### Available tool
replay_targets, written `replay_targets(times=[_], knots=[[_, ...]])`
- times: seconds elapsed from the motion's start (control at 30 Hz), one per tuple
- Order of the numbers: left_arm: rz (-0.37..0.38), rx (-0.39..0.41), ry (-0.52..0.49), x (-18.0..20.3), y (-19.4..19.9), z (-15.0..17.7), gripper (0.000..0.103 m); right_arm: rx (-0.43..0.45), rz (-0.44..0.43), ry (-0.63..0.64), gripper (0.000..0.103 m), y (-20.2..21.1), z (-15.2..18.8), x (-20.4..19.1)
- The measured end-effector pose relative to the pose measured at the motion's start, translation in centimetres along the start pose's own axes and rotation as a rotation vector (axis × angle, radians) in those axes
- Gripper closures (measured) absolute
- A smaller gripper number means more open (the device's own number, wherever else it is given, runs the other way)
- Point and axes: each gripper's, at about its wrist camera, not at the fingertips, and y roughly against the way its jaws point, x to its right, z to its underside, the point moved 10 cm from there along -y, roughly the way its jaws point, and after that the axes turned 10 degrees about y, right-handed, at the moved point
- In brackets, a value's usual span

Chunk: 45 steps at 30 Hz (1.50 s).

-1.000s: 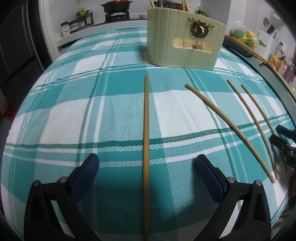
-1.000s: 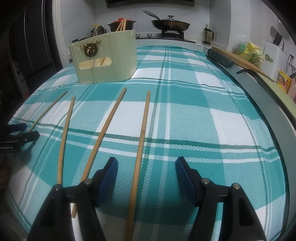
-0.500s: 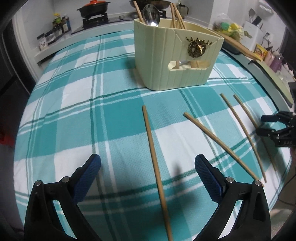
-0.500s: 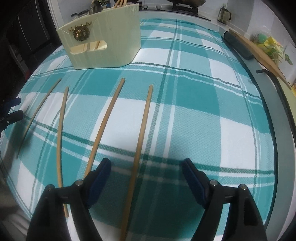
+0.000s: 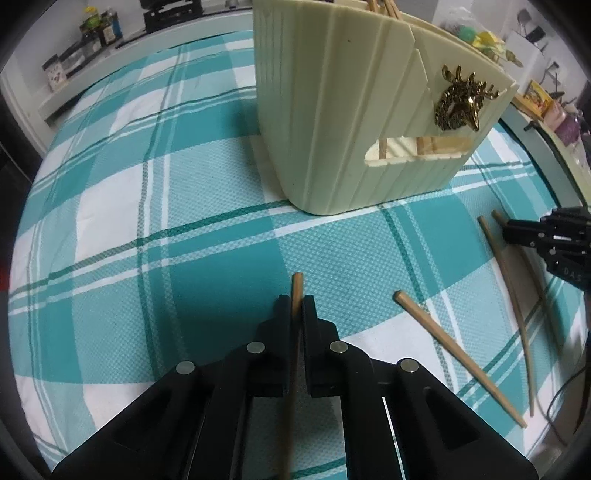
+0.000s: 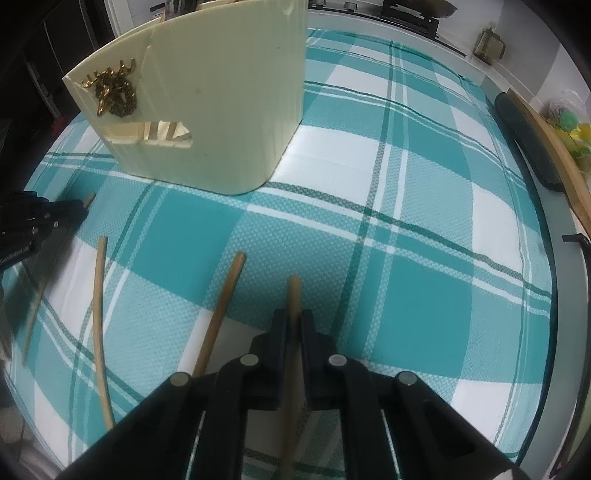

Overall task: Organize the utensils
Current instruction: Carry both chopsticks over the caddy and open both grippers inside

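Note:
A cream ribbed utensil holder (image 5: 343, 122) with a gold emblem stands on the teal plaid cloth; it also shows in the right wrist view (image 6: 207, 110). My left gripper (image 5: 296, 306) is shut on a wooden chopstick (image 5: 296, 291), whose tip sticks out past the fingers. My right gripper (image 6: 293, 317) is shut on another wooden chopstick (image 6: 294, 295). Between them lie two loose chopsticks, a thick one (image 5: 458, 363), also in the right wrist view (image 6: 221, 314), and a thin one (image 6: 99, 306). The right gripper shows at the left view's right edge (image 5: 546, 240).
The plaid cloth (image 6: 406, 229) covers the table. A wooden board and dark roll (image 6: 532, 147) lie along the right edge. Jars (image 5: 92, 33) and a stove stand on the counter behind. The holder has chopsticks standing in it.
Both grippers have moved forward toward the holder and closed, each on the chopstick that lay between its fingers. The holder now looms much larger in both views.

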Motion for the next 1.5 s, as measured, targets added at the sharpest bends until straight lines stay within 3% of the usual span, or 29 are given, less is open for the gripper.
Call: replay_targets(times=[0.13, 0.3, 0.53, 0.83, 1.07, 1.2, 1.37, 1.5], knots=[[0.06, 0.124, 0.062, 0.1, 4.9, -1.1, 0.099, 0.094, -0.035, -0.065, 0.096, 2.6, -0.4, -0.3], [0.129, 0.343, 0.075, 1.3, 15.1, -2.5, 0.099, 0.329, -0.063, -0.108, 0.096, 11.7, -1.4, -0.8], [0.188, 0.579, 0.083, 2.4, 26.1, -3.6, 0.099, 0.617, 0.007, -0.069, 0.096, 23.5, -2.8, -2.6], [0.216, 0.69, 0.097, 2.6, 31.6, -6.7, 0.099, 0.811, 0.061, -0.071, 0.096, 29.8, -5.8, -3.4], [0.212, 0.781, 0.072, 4.1, 34.9, -11.9, 0.099, 0.88, 0.064, -0.058, 0.096, 33.2, -10.4, -2.6], [0.182, 0.801, 0.057, 5.0, 34.0, -15.0, 0.099, 0.89, 0.078, -0.044, 0.096, 34.0, -13.4, -2.0], [0.17, 0.724, 0.071, 5.8, 28.9, -18.1, 0.099, 0.814, 0.077, -0.03, 0.096, 30.9, -16.4, -0.9], [0.167, 0.602, 0.083, 6.1, 22.9, -19.6, 0.099, 0.651, 0.007, -0.028, 0.096, 25.3, -18.0, -0.6]])
